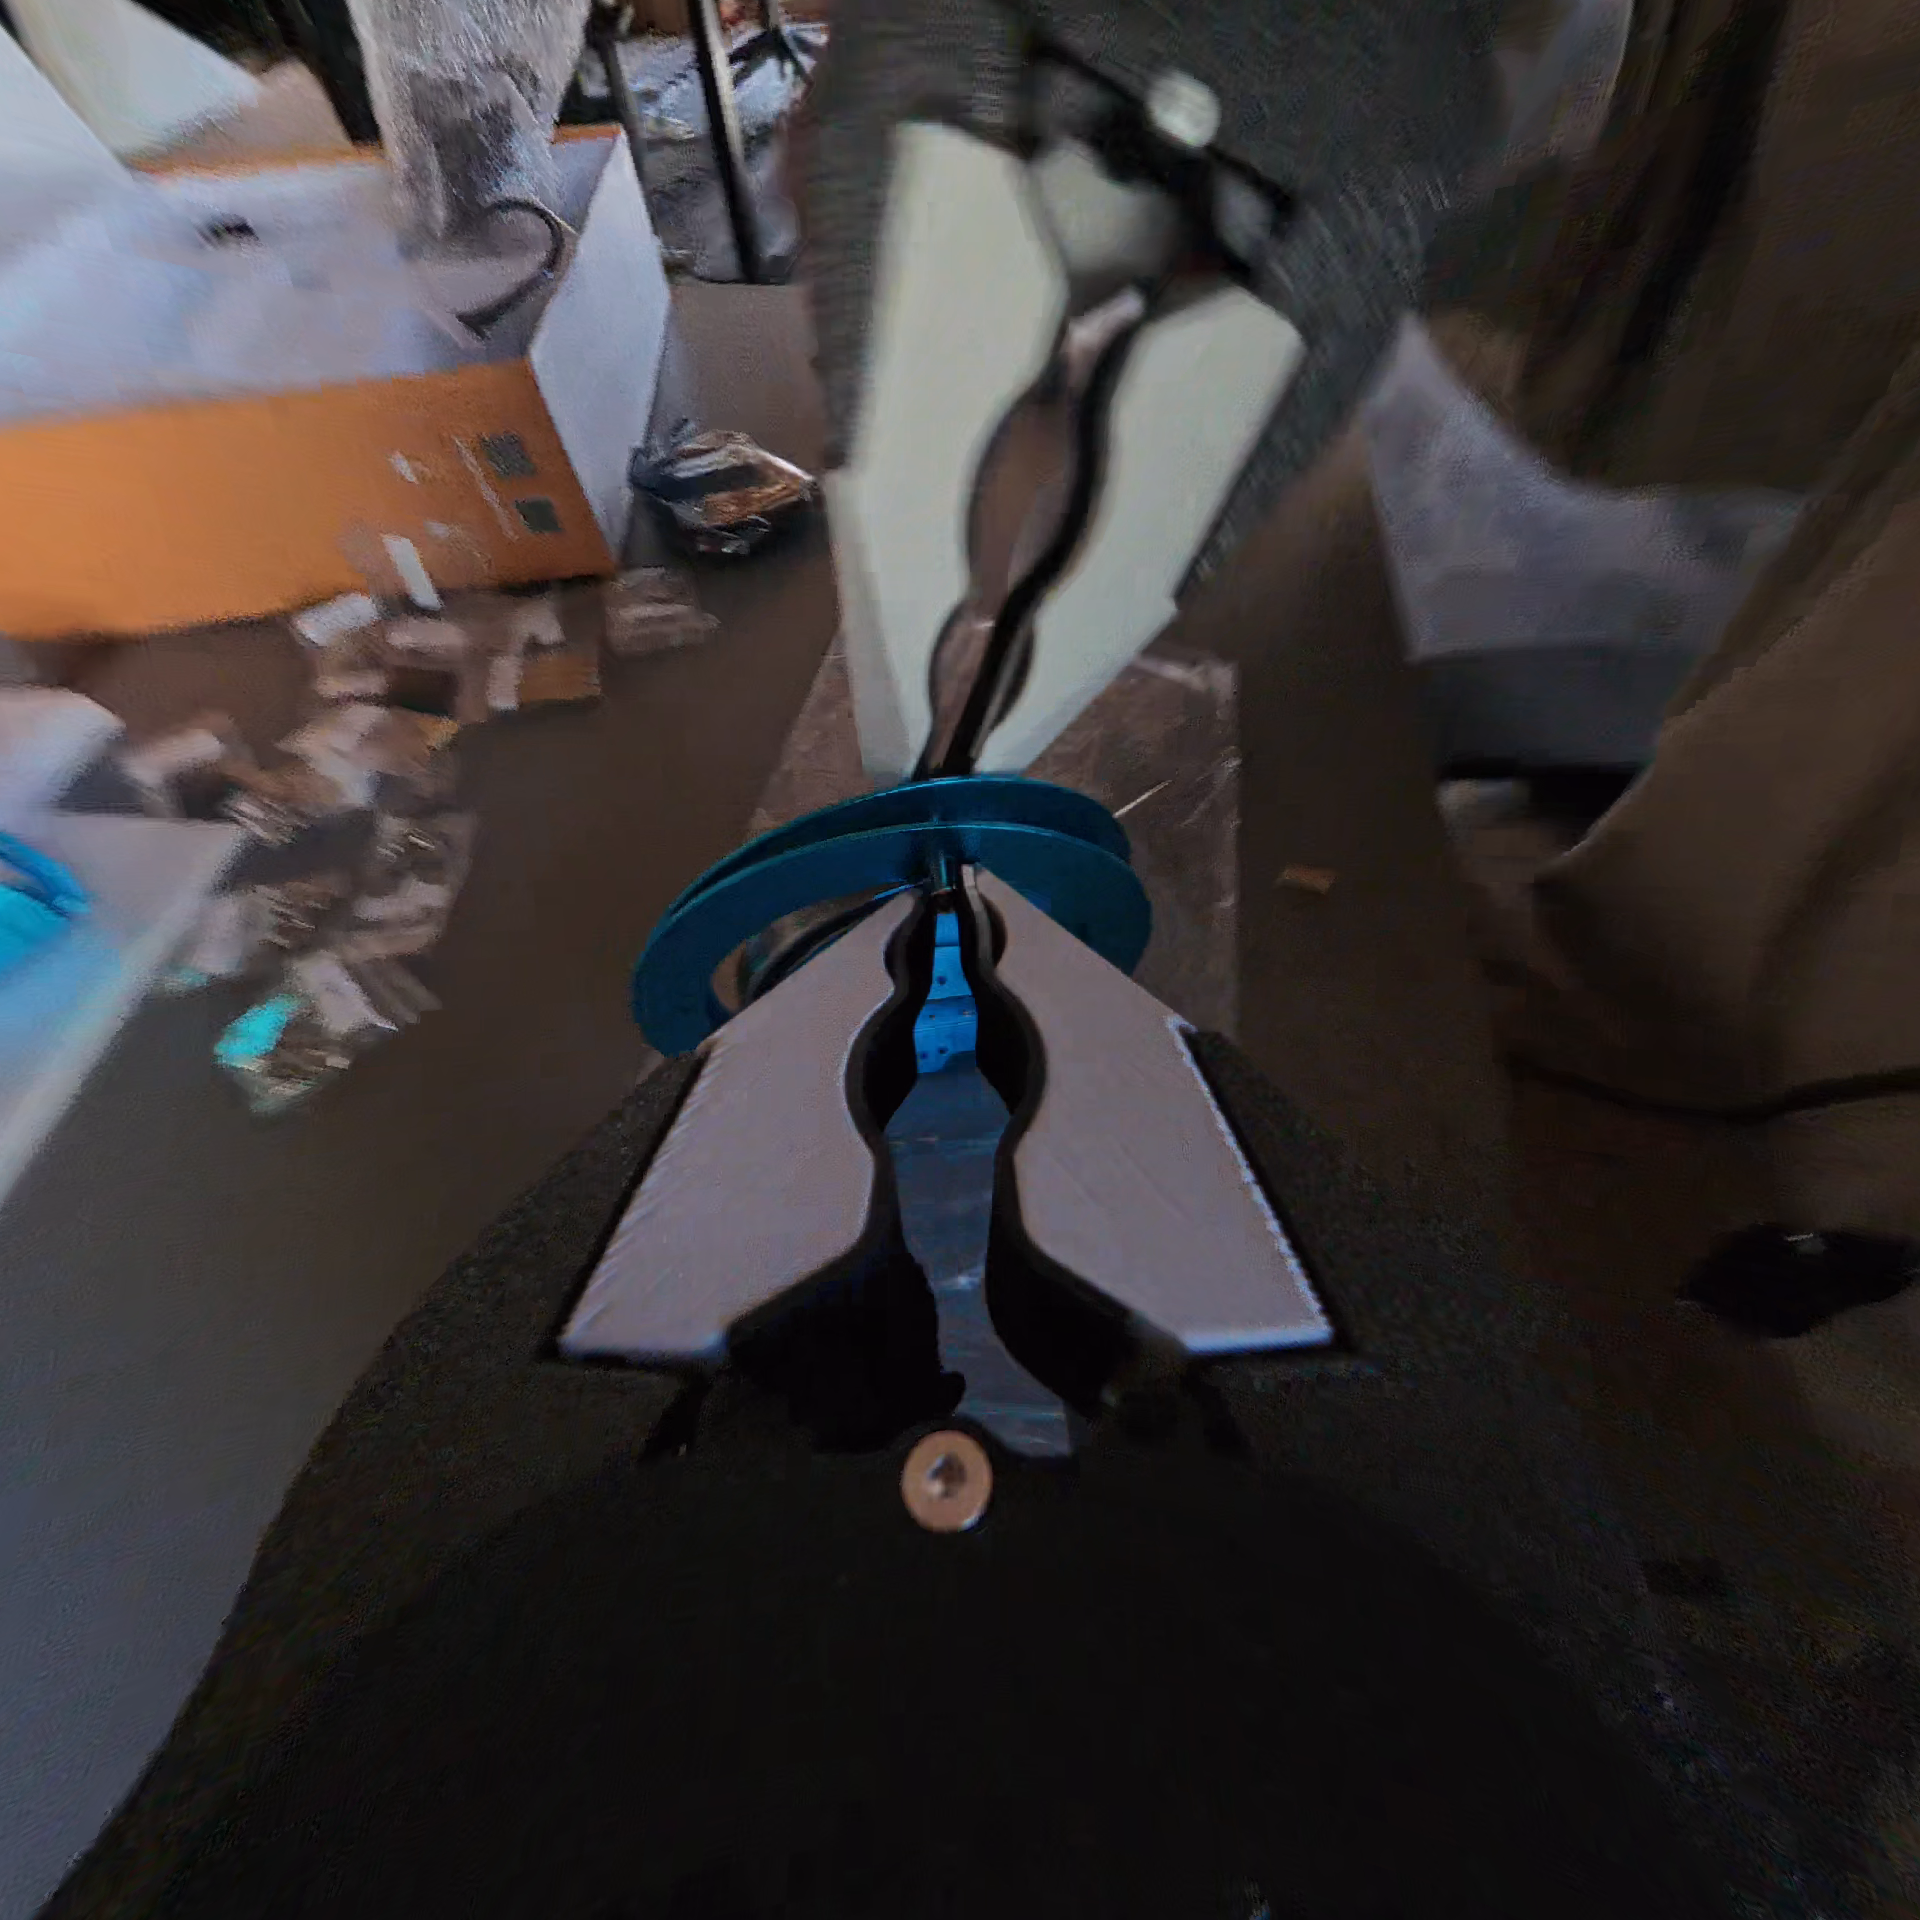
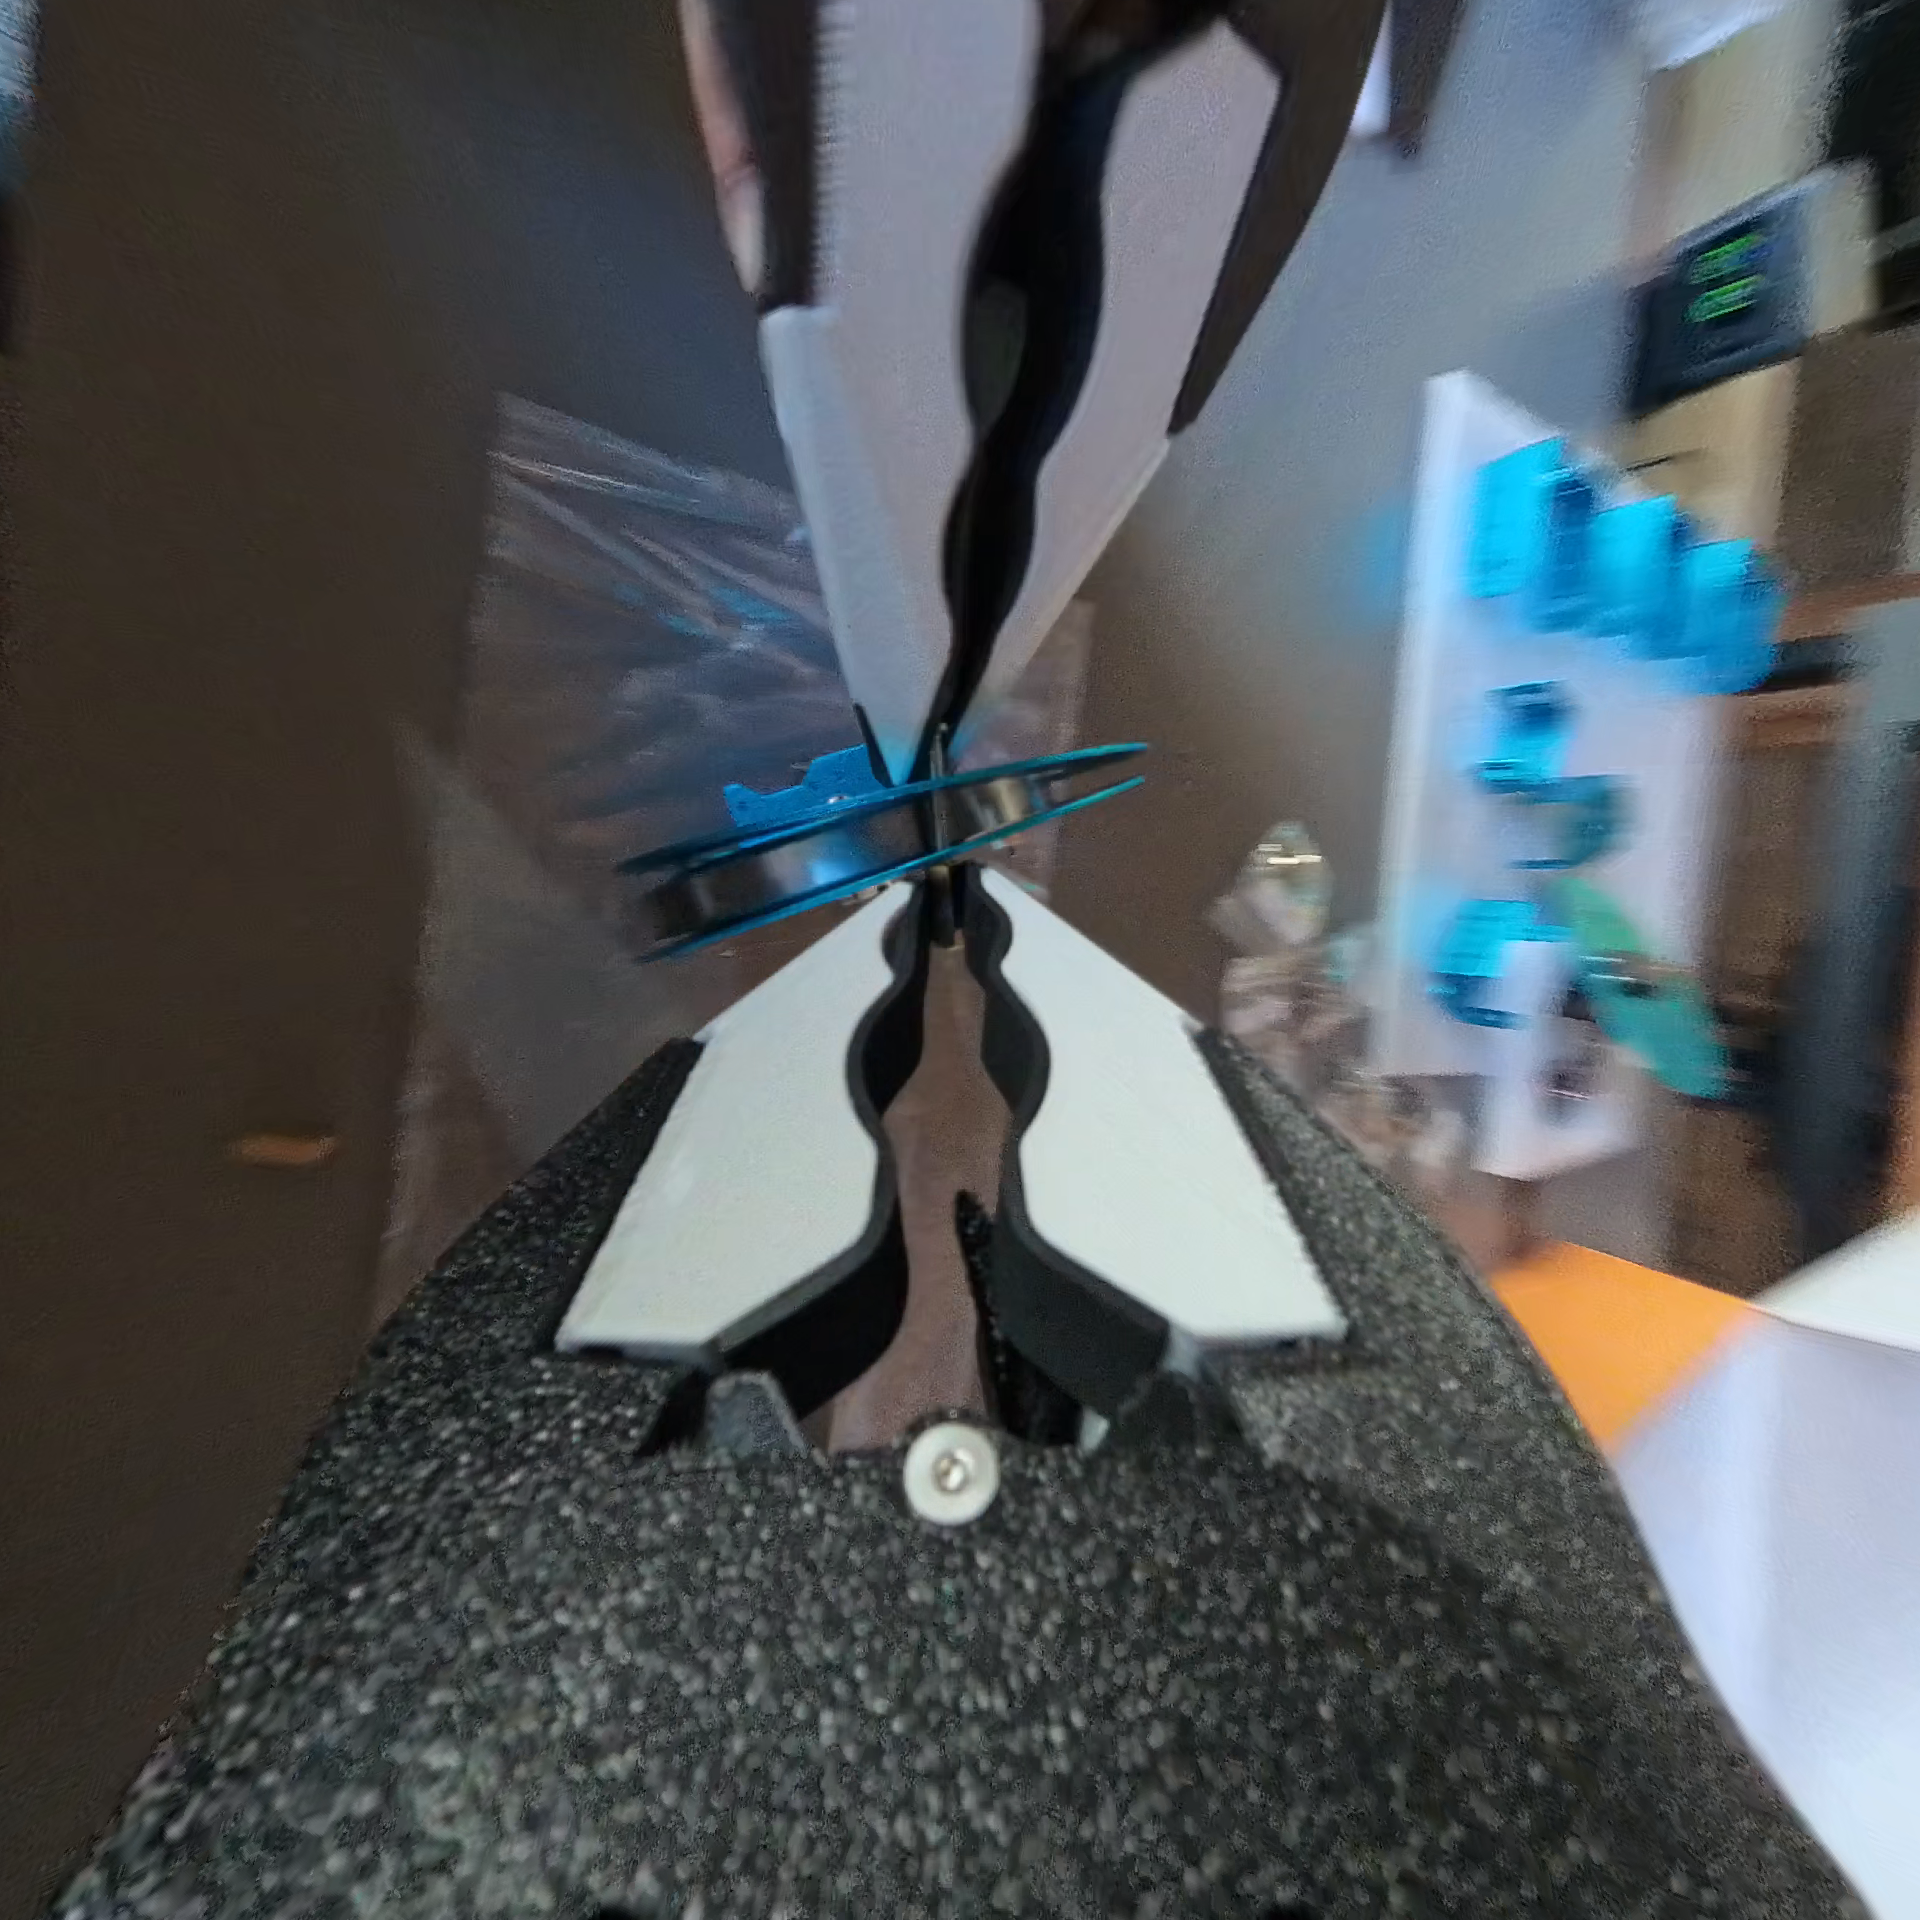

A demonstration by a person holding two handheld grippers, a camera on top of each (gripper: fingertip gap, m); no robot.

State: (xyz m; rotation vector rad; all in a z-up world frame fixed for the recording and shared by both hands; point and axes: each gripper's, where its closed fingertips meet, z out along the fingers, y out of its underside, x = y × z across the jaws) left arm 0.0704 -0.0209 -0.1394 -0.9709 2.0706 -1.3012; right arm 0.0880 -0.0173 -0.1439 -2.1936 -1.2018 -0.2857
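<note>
A blue assembly of two thin round plates [image 1: 894,883] with a dark ring between them hangs in the air between both grippers. My left gripper [image 1: 945,899] is shut on its near edge, with a blue bracket [image 1: 945,1003] showing between the fingers. My right gripper [image 1: 935,764] comes down from above and is shut on the far edge. In the right wrist view the plates [image 2: 883,831] show edge-on. My right gripper [image 2: 940,909] is shut on a small metal pin at their rim. My left gripper [image 2: 925,743] pinches from above, next to the blue bracket [image 2: 800,795]. Both views are motion-blurred.
An orange and white cardboard box [image 1: 291,499] and several small packets [image 1: 343,852] lie at the left on a brown surface. A clear plastic bag [image 2: 644,582] lies under the grippers. A white board with blue parts [image 2: 1558,727] stands at the right, below a dark screen [image 2: 1714,301].
</note>
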